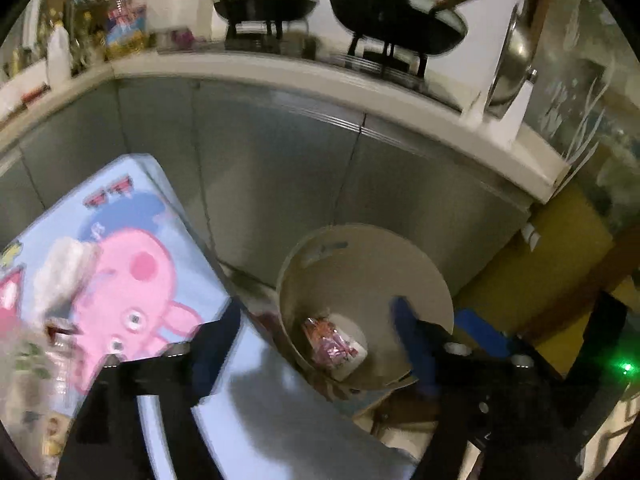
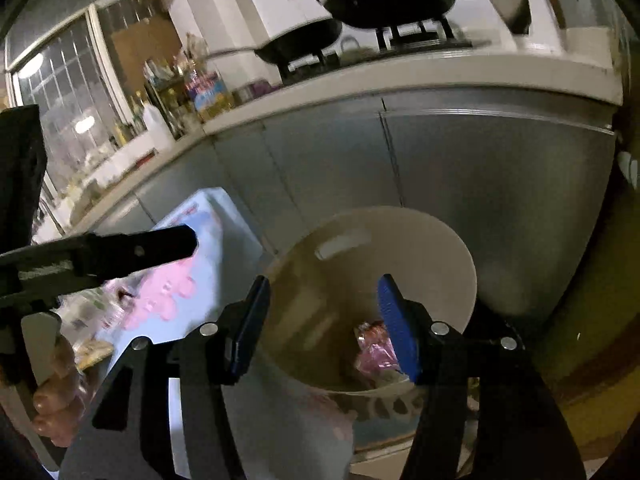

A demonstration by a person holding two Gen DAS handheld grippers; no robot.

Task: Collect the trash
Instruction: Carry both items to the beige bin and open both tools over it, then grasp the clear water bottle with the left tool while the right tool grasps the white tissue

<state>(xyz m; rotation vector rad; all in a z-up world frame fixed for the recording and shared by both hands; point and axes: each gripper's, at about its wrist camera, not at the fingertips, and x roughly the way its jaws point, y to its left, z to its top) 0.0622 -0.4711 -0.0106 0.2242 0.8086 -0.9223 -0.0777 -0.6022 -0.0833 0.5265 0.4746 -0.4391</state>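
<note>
A beige round bin (image 1: 360, 256) stands on the floor beside a low table covered by a blue cartoon-pig cloth (image 1: 132, 264). At the bin's bottom lie a pink-red wrapper (image 1: 328, 340) and something white. My left gripper (image 1: 316, 332) hangs open over the bin's mouth, with nothing between its blue pads. In the right wrist view the same bin (image 2: 404, 240) fills the middle, and the pink wrapper (image 2: 370, 348) shows inside. My right gripper (image 2: 324, 320) is open above it and holds nothing. The left gripper's finger (image 2: 160, 244) reaches in from the left, held by a hand (image 2: 56, 400).
Grey cabinet doors (image 1: 280, 168) rise behind the bin under a white counter edge (image 1: 320, 76). On the counter are a stove with two dark pans (image 1: 264, 4), a steel lid (image 1: 516, 60) and bottles at the far left. A blurred white object and packets lie on the table's left side (image 1: 64, 272).
</note>
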